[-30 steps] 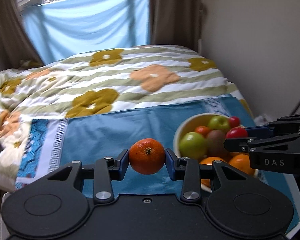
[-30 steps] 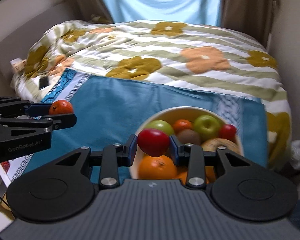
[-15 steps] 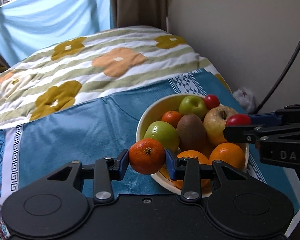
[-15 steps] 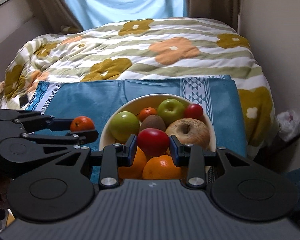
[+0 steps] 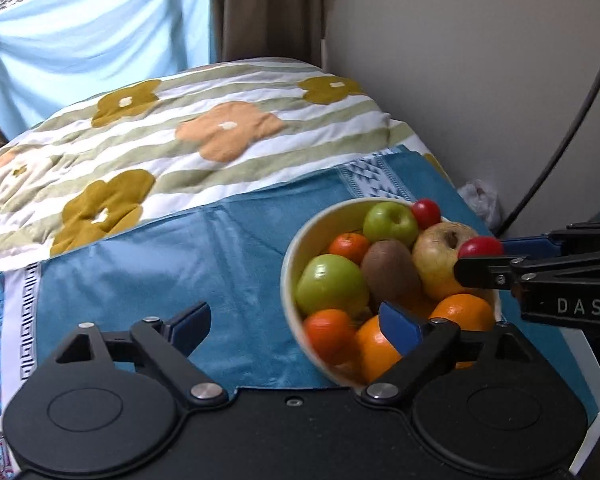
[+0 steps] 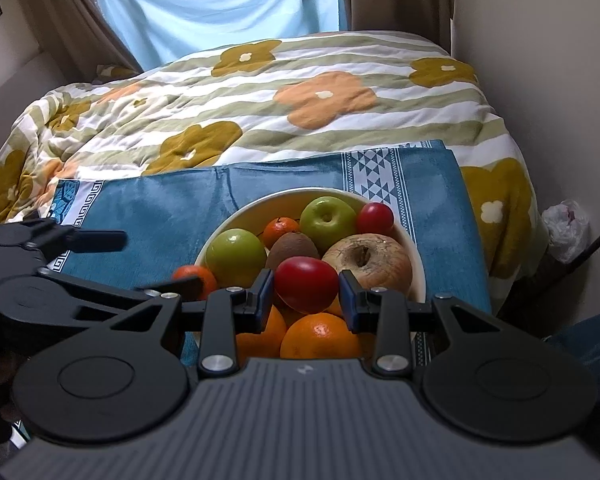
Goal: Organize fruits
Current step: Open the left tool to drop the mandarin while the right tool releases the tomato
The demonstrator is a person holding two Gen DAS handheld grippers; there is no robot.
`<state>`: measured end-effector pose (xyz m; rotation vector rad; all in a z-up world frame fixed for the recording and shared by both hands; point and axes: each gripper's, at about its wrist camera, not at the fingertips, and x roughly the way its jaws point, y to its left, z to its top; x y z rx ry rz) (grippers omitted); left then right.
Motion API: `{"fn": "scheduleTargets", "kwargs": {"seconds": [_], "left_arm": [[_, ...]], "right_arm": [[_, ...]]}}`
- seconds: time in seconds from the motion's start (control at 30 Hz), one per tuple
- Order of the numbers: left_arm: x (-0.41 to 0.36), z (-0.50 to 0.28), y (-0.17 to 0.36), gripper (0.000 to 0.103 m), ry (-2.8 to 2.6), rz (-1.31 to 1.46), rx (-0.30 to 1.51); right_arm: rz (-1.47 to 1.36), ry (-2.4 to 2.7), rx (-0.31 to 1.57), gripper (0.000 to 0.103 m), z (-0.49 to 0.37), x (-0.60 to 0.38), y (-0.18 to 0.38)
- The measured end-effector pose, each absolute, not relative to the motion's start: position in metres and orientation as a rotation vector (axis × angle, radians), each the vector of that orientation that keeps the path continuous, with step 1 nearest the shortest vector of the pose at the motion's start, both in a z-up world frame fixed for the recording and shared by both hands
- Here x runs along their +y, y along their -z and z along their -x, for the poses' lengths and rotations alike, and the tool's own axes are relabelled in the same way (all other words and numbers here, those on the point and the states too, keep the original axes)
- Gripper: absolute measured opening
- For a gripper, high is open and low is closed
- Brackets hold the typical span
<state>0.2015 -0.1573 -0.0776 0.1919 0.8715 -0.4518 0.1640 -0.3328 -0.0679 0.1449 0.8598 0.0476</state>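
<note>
The left black two-finger gripper stands wide apart with nothing between its blue pads; its right finger reaches over the near-left rim of the round cream bowl. The small orange mandarin lies inside the bowl at that near-left edge, just beside the left gripper's right pad and outside its span; whether the two touch cannot be told. The right black two-finger gripper is closed narrowly on a small glossy red tomato-shaped fruit, held above the near part of the bowl over two large oranges. The bowl also holds two green apples, a brown kiwi, a blemished yellow-brown apple, a second mandarin and another small red fruit. The bowl rests on a blue cloth near its right edge, on a floral striped quilt.
</note>
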Motion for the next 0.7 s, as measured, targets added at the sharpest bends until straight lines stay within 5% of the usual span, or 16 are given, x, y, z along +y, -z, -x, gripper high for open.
{"fn": "scheduleTargets", "kwargs": {"seconds": [0.7], "left_arm": [[-0.105,-0.173,0.071,0.094,0.251,-0.114,0.866]], "right_arm": [[-0.101,-0.105,0.878,0.05,-0.184,-0.311,0.089]]}}
